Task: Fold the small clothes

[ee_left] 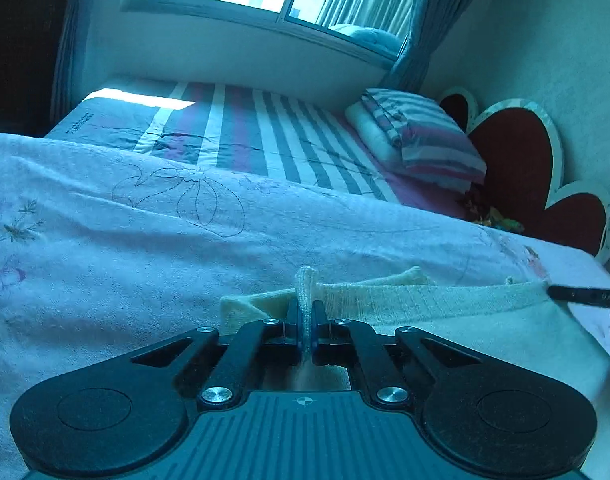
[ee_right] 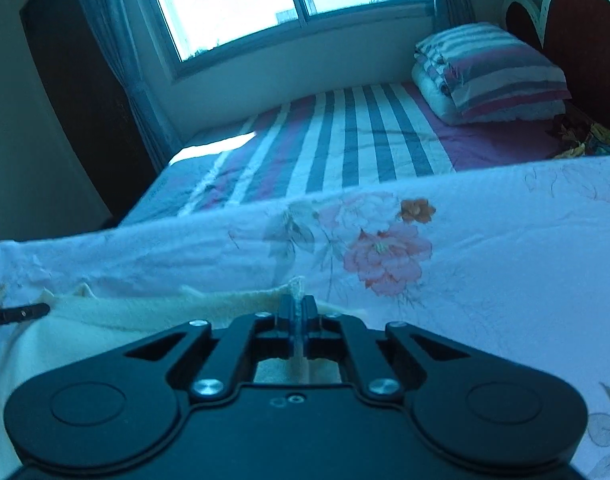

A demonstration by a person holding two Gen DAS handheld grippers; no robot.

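Note:
A small cream knitted garment [ee_left: 425, 300] lies on a pale floral sheet [ee_left: 145, 220] on the bed. My left gripper [ee_left: 305, 312] is shut on a pinched-up fold at the garment's left end. My right gripper [ee_right: 298, 306] is shut on the garment [ee_right: 165, 308] at its right end, a tuft of cloth standing up between the jaws. The right gripper's tip shows at the right edge of the left wrist view [ee_left: 585, 294]. The left gripper's tip shows at the left edge of the right wrist view [ee_right: 21, 314].
Beyond the floral sheet [ee_right: 505, 260] lies a striped bedspread [ee_left: 245, 136] with a folded striped quilt [ee_left: 421, 140] by the red heart-shaped headboard [ee_left: 517, 156]. A window with curtains [ee_right: 233, 4] is behind the bed. A dark wardrobe [ee_right: 85, 92] stands at the left.

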